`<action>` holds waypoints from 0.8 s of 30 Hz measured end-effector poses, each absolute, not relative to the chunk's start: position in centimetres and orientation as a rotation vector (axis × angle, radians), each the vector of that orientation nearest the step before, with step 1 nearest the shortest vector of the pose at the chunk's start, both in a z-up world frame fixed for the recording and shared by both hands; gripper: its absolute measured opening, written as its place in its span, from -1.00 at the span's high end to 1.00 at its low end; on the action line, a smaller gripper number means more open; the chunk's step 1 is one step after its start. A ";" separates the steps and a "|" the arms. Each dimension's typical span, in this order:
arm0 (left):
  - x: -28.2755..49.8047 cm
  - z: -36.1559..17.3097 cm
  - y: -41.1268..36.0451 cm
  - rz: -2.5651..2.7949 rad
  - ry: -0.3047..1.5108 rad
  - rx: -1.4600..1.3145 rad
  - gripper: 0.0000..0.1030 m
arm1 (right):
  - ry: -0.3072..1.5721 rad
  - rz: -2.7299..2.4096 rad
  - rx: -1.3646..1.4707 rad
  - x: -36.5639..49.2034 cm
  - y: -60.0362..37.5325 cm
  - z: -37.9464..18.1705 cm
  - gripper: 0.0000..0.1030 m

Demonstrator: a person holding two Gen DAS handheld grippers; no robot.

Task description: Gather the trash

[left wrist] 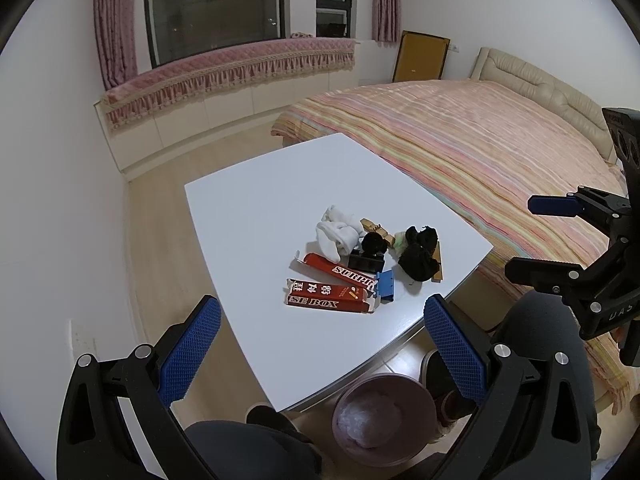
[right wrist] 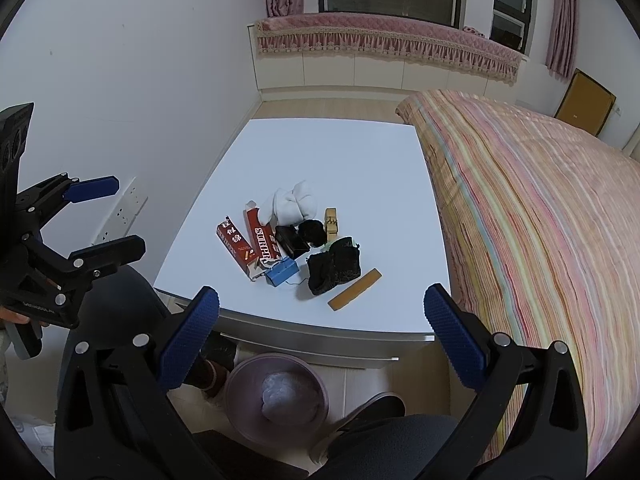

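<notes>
A white table (right wrist: 320,152) stands on pale flooring in a bedroom, one side against a bed (right wrist: 540,208) with a striped pink cover. Beyond it a window seat (right wrist: 384,32) with a pink frilled cover runs under a dark window, with pink curtains (left wrist: 114,20) at either side. A framed board (left wrist: 420,56) leans on the wall by the headboard.

The trash sits in one loose cluster near the table's middle. Two red cartons (right wrist: 250,240) lie side by side, torn open at the ends, printed in white lettering. Beside them are a small blue box (right wrist: 282,272), a black box (right wrist: 291,240), crumpled white tissue (right wrist: 292,200), a black pompom (right wrist: 312,230), wadded black fabric (right wrist: 334,266), a tan clip (right wrist: 331,220) and a wooden comb (right wrist: 354,289) nearest the table edge.

A pink bin (right wrist: 276,396) stands on the floor under the near edge, with a clear bag bunched inside.

The left gripper (left wrist: 316,344) and right gripper (right wrist: 320,340) hang above the near edge, fingers spread wide and empty.
</notes>
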State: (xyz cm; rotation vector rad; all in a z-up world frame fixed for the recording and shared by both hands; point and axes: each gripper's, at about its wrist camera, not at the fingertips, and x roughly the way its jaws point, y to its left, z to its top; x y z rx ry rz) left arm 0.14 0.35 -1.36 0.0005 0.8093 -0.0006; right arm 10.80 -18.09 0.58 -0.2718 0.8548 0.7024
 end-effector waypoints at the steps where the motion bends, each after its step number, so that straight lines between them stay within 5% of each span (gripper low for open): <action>1: 0.1 -1.4 0.3 -0.001 0.810 0.000 -0.89 | 0.855 0.702 -0.272 10.8 -18.1 0.6 -0.94; 24: 0.0 -1.7 0.2 -0.017 0.823 -0.010 -0.89 | 0.879 0.705 -0.275 10.6 -18.1 0.0 -0.94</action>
